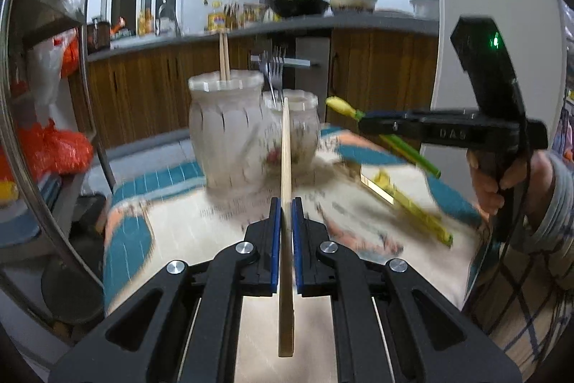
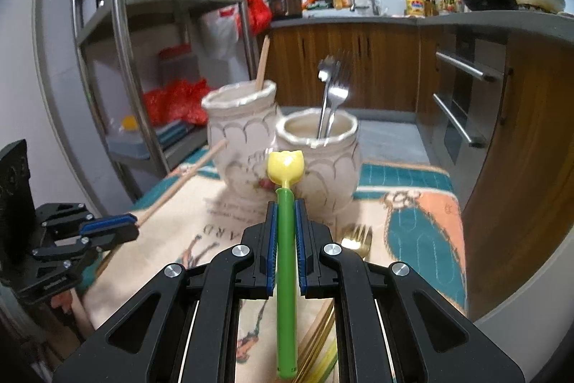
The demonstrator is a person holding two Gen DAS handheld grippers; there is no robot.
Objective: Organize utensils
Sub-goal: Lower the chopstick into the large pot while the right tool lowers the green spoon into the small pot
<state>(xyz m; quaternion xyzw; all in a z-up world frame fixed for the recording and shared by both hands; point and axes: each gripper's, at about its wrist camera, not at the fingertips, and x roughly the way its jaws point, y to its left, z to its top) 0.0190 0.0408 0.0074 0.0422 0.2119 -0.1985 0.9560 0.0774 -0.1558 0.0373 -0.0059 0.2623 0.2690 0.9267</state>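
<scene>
My left gripper (image 1: 286,201) is shut on a wooden chopstick (image 1: 286,146) that points up toward two cream ceramic jars. The larger jar (image 1: 226,128) holds chopsticks (image 1: 225,56). The smaller jar (image 1: 299,131) holds metal forks (image 1: 274,69). My right gripper (image 2: 286,203) is shut on the green handle of a utensil with a yellow tulip-shaped head (image 2: 286,164), just in front of the smaller jar (image 2: 323,149). In the left wrist view that right gripper (image 1: 361,121) hovers right of the jars. The right wrist view shows the left gripper (image 2: 134,225) low at the left.
A gold fork (image 2: 357,237) and a yellow-green utensil (image 1: 412,203) lie on the patterned cloth (image 2: 423,228). A metal shelf rack (image 2: 118,34) stands left of the table. Wooden cabinets and a counter (image 2: 358,18) run behind. A hand (image 1: 484,182) grips the right tool.
</scene>
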